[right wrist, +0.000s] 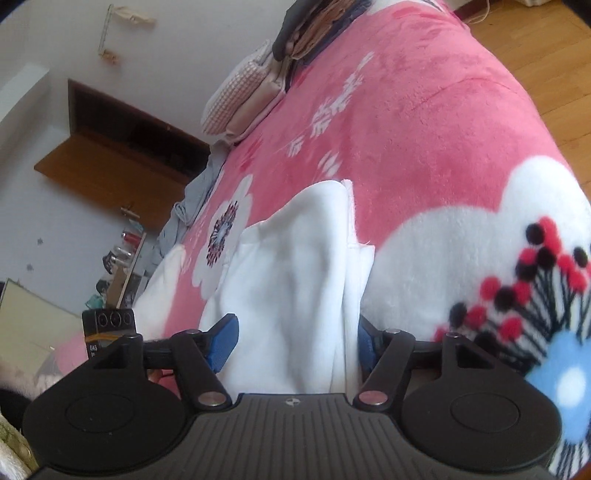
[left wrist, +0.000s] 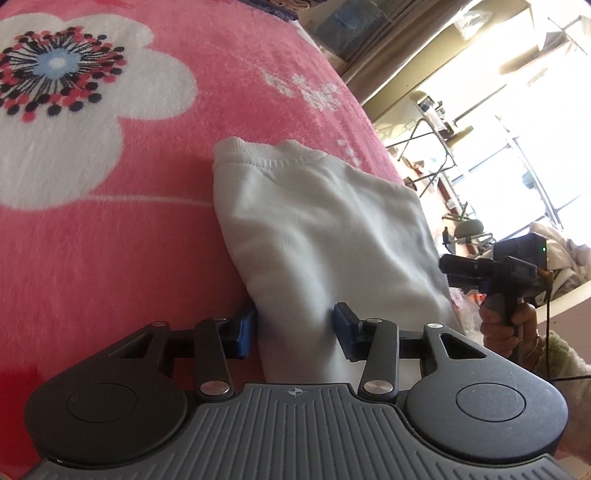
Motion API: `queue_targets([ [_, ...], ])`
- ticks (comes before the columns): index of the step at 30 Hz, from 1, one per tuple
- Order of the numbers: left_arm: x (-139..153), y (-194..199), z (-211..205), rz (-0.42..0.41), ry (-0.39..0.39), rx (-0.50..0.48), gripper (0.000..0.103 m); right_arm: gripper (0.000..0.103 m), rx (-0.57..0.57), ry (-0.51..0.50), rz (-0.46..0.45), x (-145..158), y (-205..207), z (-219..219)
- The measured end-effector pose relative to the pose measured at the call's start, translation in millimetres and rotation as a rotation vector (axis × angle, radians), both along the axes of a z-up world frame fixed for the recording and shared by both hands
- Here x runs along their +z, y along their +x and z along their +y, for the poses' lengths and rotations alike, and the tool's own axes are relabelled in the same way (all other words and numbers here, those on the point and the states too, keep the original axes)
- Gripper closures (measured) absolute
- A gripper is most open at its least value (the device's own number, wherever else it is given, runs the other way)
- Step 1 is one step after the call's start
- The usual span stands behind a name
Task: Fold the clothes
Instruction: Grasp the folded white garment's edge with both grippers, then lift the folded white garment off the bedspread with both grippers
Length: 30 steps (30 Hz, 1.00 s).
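A white sweatshirt (left wrist: 317, 221) lies folded on a pink flowered blanket (left wrist: 147, 240), with its ribbed collar at the far end. My left gripper (left wrist: 295, 325) is shut on its near edge, and both blue pads (left wrist: 345, 325) press into the cloth. In the right wrist view the same white sweatshirt (right wrist: 291, 288) bunches up between the jaws of my right gripper (right wrist: 295, 339), which is shut on a thick fold. One pad (right wrist: 223, 341) shows fully; cloth half hides the other. The right gripper (left wrist: 491, 269) also appears in a person's hand at the bed's edge.
Pillows (right wrist: 243, 103) and a pile of folded clothes (right wrist: 314, 29) sit at the far end of the bed. A grey garment (right wrist: 192, 206) hangs over the bed's side. Beyond the far side is a wooden floor (right wrist: 535, 55), and a cluttered room (left wrist: 480, 147) lies past the bed's edge.
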<state>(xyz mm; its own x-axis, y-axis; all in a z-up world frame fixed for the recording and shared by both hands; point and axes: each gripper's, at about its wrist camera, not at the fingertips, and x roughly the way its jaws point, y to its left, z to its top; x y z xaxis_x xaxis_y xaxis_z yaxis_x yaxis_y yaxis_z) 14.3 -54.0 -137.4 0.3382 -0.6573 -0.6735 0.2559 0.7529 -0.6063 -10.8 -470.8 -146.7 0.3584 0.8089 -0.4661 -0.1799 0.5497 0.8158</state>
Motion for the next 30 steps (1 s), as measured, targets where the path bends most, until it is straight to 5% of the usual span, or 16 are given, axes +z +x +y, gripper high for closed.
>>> queue_targets([
  [4, -2, 10, -4, 0.057, -0.029, 0.053, 0.053, 0.056, 0.005, 0.039, 0.024, -10, 21, 2],
  [11, -6, -2, 17, 0.157, -0.065, -0.082, 0.053, 0.060, 0.022, 0.084, 0.012, -16, 18, -2],
  [15, -17, 8, 15, 0.216, -0.151, -0.022, 0.049, 0.060, 0.027, 0.093, 0.014, -18, 21, 1],
  [25, -25, 46, 8, 0.239, -0.248, 0.086, 0.050, 0.061, 0.000, 0.144, 0.009, -25, 14, -14],
  [30, -18, 59, -1, 0.183, -0.225, 0.089, 0.050, 0.061, -0.009, 0.171, 0.008, -28, 17, -12],
])
